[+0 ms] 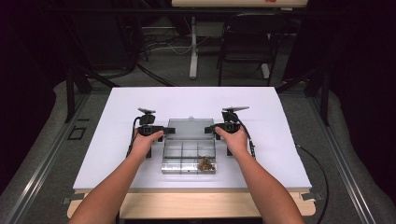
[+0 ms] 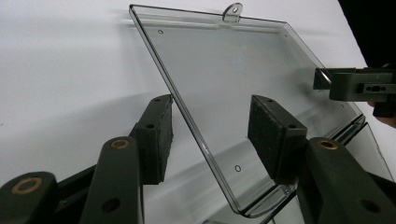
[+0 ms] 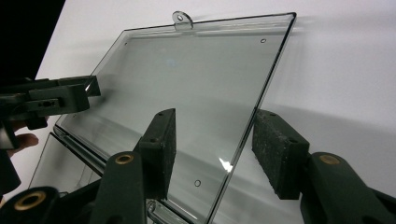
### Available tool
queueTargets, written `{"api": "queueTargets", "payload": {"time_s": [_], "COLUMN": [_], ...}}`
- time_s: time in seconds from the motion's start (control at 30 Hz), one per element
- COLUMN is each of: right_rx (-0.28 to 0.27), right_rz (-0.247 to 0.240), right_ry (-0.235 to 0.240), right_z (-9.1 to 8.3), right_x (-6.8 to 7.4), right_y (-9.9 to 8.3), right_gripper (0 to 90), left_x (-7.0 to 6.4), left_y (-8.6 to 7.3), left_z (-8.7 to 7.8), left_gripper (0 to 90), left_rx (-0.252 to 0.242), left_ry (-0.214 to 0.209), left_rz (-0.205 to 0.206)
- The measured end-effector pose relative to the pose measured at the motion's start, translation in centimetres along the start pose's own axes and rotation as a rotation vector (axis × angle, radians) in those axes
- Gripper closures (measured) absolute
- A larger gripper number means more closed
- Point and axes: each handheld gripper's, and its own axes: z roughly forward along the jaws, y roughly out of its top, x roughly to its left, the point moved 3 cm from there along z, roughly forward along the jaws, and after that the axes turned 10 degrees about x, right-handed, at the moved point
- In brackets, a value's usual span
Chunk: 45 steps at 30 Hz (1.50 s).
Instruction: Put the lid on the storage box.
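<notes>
The clear box (image 1: 189,156) sits mid-table (image 1: 116,140) with its lid (image 2: 224,84) swung back (small brownish bits in a front compartment), and I hold the left gripper (image 2: 210,135) and right gripper (image 3: 212,149) spread, each straddling a lid edge.

Dark room; grey floor (image 1: 42,140) w/ cables upper centre; black chair (image 1: 247,39) upper right, white bench (image 1: 140,100) mid-frame.

Table (image 1: 140,112) bright white under overhead light; surroundings dark. Lid (image 2: 243,70) between the jaws carries soft reflections, small glare spot near right jaws. Shadows faint. Jaw bases nearest camera slightly blurred.
</notes>
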Motion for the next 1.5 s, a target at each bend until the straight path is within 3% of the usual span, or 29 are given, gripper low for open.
{"api": "queueTargets", "payload": {"time_s": [0.37,0.97,1.5], "right_rx": [-0.024,-0.083,-0.103], "right_rz": [-0.033,-0.086,-0.124], "right_ry": [-0.005,-0.011,-0.029], "right_z": [-0.7,-2.0,-3.1], "right_x": [0.3,1.5,2.4], "right_y": [0.2,0.3,0.0], "right_gripper": [50.6,52.3,53.6], "left_x": [-0.5,-1.8,-2.5], "left_y": [0.0,0.3,0.2], "left_z": [-0.2,-1.7,-2.6], "left_gripper": [53.1,58.4,60.7], "left_rx": [-0.02,-0.036,-0.05], "left_ry": [-0.011,0.031,0.036], "left_rz": [0.025,0.068,0.095]}}
